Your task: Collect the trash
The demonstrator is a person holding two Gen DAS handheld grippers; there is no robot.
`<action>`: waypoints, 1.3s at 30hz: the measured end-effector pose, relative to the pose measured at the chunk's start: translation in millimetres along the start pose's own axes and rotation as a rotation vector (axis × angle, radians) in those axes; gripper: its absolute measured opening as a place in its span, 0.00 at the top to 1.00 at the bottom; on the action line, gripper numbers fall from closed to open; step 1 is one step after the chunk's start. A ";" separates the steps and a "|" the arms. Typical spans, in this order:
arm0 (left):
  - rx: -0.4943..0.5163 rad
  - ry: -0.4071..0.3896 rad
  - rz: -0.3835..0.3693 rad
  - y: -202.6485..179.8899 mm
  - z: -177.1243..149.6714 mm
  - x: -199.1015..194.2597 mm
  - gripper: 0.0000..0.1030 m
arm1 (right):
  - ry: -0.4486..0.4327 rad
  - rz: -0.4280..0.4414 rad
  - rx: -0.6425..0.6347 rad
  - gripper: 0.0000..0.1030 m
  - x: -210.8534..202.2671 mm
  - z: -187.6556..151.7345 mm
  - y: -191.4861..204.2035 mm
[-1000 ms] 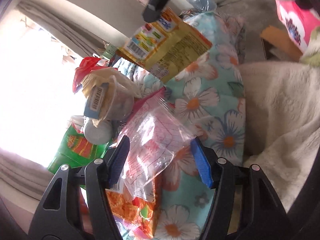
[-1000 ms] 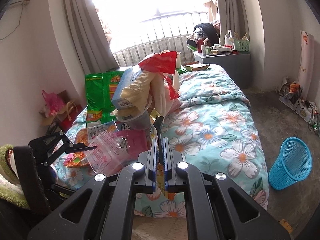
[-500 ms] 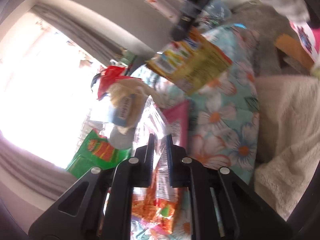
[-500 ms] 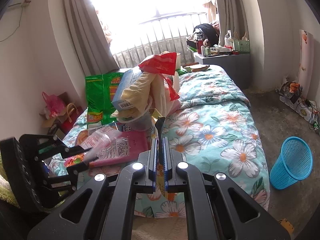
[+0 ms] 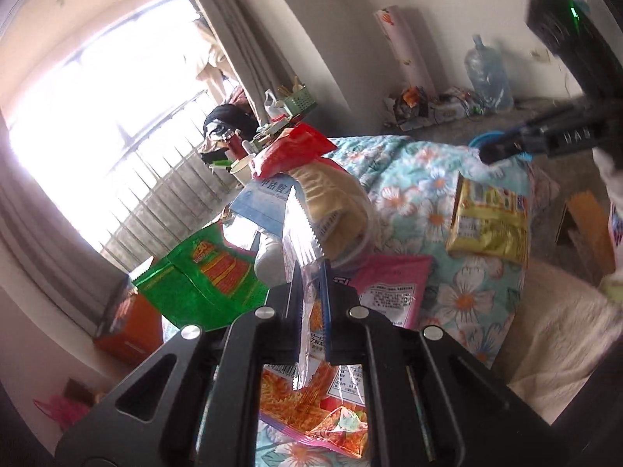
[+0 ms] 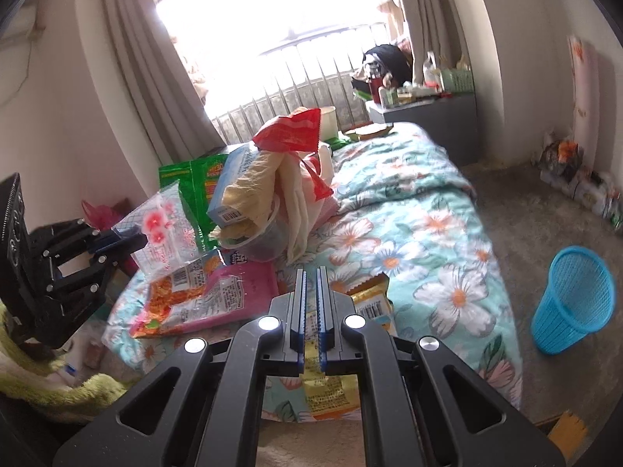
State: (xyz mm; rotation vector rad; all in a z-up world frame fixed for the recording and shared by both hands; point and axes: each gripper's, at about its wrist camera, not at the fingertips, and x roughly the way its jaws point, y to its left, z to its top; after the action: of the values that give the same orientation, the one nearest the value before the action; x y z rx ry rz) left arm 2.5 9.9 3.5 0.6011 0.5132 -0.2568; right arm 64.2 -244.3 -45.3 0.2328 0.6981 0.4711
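Note:
My left gripper (image 5: 311,272) is shut on a clear plastic bag with red flowers (image 6: 165,229), held above the bed's left side; the bag edge (image 5: 300,229) stands up between the jaws. My right gripper (image 6: 310,276) is shut and empty. The yellow snack packet (image 6: 335,369) lies on the floral bedspread (image 6: 409,233) just below it; it also shows in the left wrist view (image 5: 486,222). A heap of trash (image 6: 272,194) with a red wrapper, blue box and plastic cup sits mid-bed. An orange snack bag (image 6: 175,299) and pink packet (image 6: 249,292) lie flat in front.
A blue waste basket (image 6: 572,299) stands on the floor right of the bed. A green snack bag (image 6: 198,179) leans at the bed's left. A grey side table (image 6: 424,120) with clutter stands by the window. A fuzzy blanket (image 5: 560,334) covers the near end.
My left gripper closed on the clear flowered bag and lifted it. My right gripper let the yellow packet drop onto the bedspread and now stands shut without it.

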 end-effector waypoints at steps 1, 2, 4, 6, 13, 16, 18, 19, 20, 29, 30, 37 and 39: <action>-0.022 0.002 -0.009 3.1 1.8 -0.3 0.94 | -0.003 0.001 0.038 0.94 -0.6 0.2 -8.2; -0.044 0.003 -0.016 7.2 1.4 -0.3 0.94 | 0.008 0.025 0.068 0.90 0.4 -0.2 -15.6; -0.098 0.001 -0.032 14.4 3.4 -0.3 0.94 | 0.040 0.048 0.119 0.61 7.0 -3.3 -28.8; -0.152 0.005 -0.058 21.0 4.1 0.5 0.94 | 0.054 0.030 0.136 0.51 16.6 -10.8 -36.3; -0.244 -0.009 -0.111 32.0 9.8 -1.0 0.94 | 0.167 -0.053 0.070 0.52 54.9 -30.5 -26.7; -0.273 -0.036 -0.144 35.7 17.3 -8.1 0.94 | 0.187 -0.094 0.057 0.58 63.0 -34.5 -24.3; -0.283 -0.061 -0.169 34.8 23.1 -11.8 0.94 | 0.181 -0.102 0.067 0.58 61.4 -34.3 -25.2; -0.282 -0.072 -0.176 33.3 26.3 -13.2 0.94 | 0.168 -0.116 0.069 0.58 59.5 -32.3 -25.2; -0.280 -0.081 -0.183 32.2 29.4 -14.7 0.94 | 0.152 -0.125 0.065 0.57 55.2 -30.8 -26.4; -0.268 -0.107 -0.272 14.3 54.3 -8.7 0.94 | 0.147 -0.111 0.098 0.41 58.6 -35.2 -38.0; -0.269 -0.107 -0.276 13.5 55.9 -6.8 0.94 | 0.150 -0.117 0.095 0.48 59.0 -34.9 -37.3; -0.248 -0.126 -0.292 0.4 75.1 -0.2 0.94 | 0.143 -0.124 0.095 0.80 57.0 -38.2 -33.2; -0.241 -0.126 -0.292 -3.6 79.6 3.0 0.94 | 0.134 -0.108 0.084 0.86 54.9 -37.7 -30.7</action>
State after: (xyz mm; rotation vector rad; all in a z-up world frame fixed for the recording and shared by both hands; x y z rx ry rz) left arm 34.2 -40.7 56.4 0.2718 0.5006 -0.4990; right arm 86.2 -242.2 -115.2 0.2428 0.8579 0.3567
